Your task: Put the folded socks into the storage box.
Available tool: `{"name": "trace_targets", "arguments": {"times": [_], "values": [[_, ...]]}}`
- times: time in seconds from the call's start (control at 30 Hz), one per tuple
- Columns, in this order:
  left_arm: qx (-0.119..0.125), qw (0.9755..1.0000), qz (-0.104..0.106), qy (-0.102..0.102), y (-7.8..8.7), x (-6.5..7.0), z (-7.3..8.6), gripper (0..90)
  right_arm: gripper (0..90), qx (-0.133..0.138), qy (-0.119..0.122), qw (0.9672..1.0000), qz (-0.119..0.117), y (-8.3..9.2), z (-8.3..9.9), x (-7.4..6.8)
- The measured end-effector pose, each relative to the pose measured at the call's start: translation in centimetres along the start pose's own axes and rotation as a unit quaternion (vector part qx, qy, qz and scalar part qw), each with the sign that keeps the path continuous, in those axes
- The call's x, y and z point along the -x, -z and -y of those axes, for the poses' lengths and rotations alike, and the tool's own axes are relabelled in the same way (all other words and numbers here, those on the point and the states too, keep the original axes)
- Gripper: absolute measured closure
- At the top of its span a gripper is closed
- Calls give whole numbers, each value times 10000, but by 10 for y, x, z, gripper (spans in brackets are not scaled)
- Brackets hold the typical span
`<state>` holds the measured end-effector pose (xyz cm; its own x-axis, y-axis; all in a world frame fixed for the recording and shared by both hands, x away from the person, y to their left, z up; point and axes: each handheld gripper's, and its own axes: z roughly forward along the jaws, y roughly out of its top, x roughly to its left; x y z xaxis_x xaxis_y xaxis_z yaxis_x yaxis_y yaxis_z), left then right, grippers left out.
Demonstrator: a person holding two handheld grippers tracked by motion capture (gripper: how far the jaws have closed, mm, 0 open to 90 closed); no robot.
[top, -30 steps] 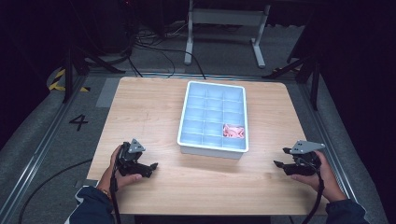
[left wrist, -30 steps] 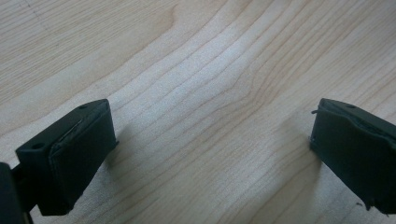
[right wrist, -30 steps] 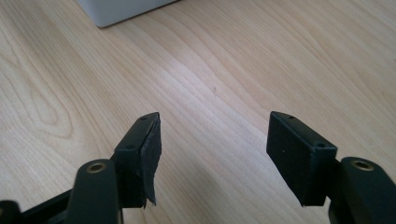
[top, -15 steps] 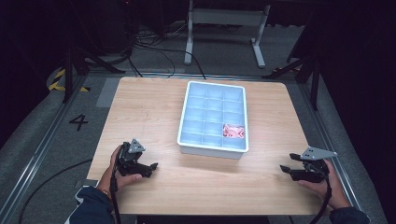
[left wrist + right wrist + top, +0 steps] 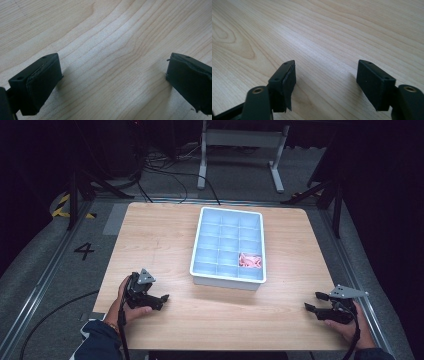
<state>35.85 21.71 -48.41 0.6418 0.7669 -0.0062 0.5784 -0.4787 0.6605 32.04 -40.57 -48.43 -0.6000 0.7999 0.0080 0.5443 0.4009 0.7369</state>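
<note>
On the table (image 5: 165, 245), a white tray (image 5: 200, 247) sits at centre, divided into compartments; pink items (image 5: 249, 260) lie in one compartment of its right column, second row from the near edge. Left gripper (image 5: 161, 300) rests near the front-left edge, jaws spread wide over bare wood. Right gripper (image 5: 315, 302) sits at the front-right corner, jaws likewise parted, grasping nothing.

Tray (image 5: 227, 279) mid-table, bare wood around
</note>
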Motion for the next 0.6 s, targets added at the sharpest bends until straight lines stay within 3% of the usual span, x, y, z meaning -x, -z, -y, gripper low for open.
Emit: {"name": "trace_targets", "arguments": {"times": [0.13, 0.6], "values": [[1, 10000, 0, 2, 0, 0, 0, 4, 315, 144, -12, 9999, 37, 1, 4, 1], [-12, 10000, 12, -5, 0, 0, 0, 4, 300, 128, -127, 9997, 133, 0, 4, 0]]}}
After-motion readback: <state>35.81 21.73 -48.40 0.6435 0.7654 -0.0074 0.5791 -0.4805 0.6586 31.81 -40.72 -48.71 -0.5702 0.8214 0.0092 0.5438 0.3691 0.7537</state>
